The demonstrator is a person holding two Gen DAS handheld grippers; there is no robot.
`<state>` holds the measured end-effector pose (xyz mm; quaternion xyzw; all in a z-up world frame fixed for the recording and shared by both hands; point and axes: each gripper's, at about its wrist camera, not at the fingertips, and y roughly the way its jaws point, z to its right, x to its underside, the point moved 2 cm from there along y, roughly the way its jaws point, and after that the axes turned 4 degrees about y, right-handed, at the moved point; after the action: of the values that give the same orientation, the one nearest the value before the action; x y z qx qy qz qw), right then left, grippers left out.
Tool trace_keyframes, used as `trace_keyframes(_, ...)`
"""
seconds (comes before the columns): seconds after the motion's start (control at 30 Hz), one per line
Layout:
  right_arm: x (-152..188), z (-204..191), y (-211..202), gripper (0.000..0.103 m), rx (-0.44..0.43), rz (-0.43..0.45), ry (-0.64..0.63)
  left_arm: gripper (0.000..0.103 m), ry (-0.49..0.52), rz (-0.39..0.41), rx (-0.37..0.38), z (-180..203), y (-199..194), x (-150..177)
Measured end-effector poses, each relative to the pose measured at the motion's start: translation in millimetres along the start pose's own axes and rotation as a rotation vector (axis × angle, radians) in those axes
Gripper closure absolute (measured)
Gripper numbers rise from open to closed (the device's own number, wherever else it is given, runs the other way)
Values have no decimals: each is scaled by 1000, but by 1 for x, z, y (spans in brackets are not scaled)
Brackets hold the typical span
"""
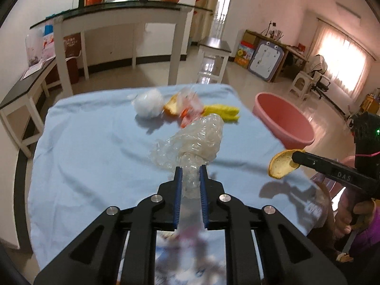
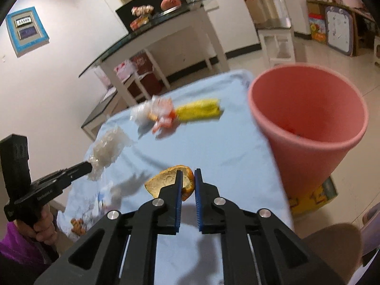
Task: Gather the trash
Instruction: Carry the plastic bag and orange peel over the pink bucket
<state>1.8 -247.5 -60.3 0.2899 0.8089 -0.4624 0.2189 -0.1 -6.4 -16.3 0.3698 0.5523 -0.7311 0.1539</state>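
My left gripper [image 1: 190, 169] is shut on a crumpled clear plastic bag [image 1: 194, 140] and holds it above the blue tablecloth [image 1: 95, 142]. My right gripper [image 2: 188, 175] is shut on a piece of orange peel [image 2: 166, 181], held above the cloth to the left of the pink bin [image 2: 306, 123]. In the left wrist view the peel [image 1: 281, 163] hangs in the right gripper's fingers just below the bin [image 1: 283, 121]. At the far end of the cloth lie a white wad [image 1: 148, 105], another orange peel [image 1: 171, 105], a clear and orange wrapper [image 1: 191, 108] and a yellow peel [image 1: 223, 112].
The pink bin stands off the table's right edge on a yellow box [image 2: 315, 197]. Small brown scraps [image 2: 77, 225] lie near the cloth's left front corner. A white console table [image 1: 118, 23] and a low side table [image 1: 215, 54] stand behind.
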Motion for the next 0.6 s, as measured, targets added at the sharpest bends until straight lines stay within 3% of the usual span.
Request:
trace_keyframes(0.2,-35,27,-29,94,94,136,24,89,-2,54,57,27,10,-28)
trace_keyframes(0.6,-77,92,-48,95,262,263,106,89,63,63,150,102,56,-75)
